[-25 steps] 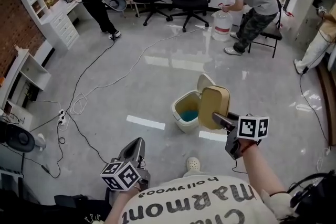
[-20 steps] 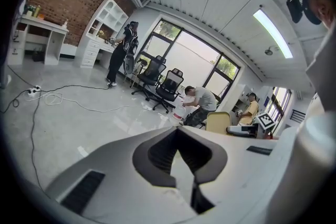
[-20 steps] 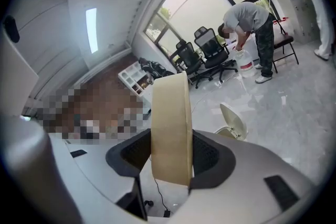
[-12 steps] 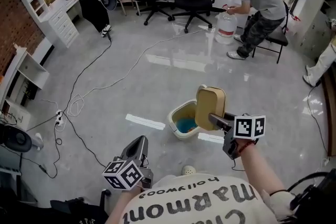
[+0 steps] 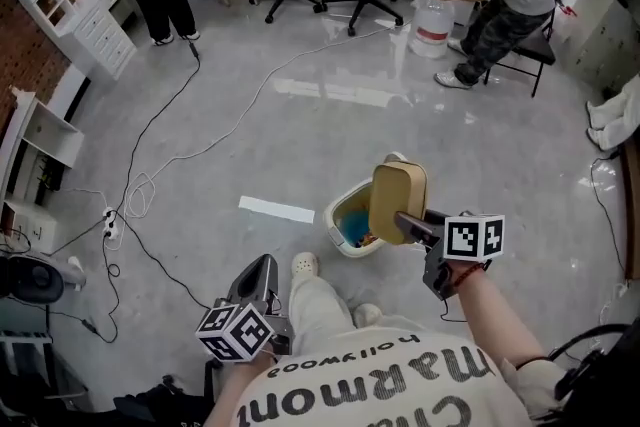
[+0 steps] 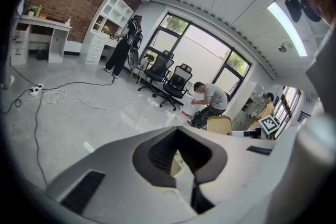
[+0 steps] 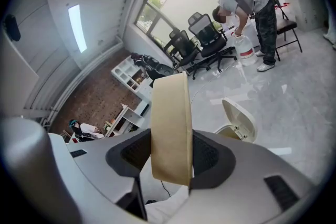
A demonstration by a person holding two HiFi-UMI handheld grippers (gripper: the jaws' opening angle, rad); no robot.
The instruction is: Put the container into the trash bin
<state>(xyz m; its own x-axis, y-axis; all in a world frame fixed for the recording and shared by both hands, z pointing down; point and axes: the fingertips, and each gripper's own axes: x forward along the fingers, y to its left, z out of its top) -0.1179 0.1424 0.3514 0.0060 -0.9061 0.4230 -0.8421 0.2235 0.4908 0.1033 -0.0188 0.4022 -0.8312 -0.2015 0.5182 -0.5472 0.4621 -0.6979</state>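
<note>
Head view: tan container hangs on edge over the open trash bin, clamped across its thin side by the right hand-held gripper, probably staged for release; left hand-held gripper closed, empty, parked low and clear

In the head view the container hides the right half of the bin. In the right gripper view the right tongs cover the bin below its rim.
</note>
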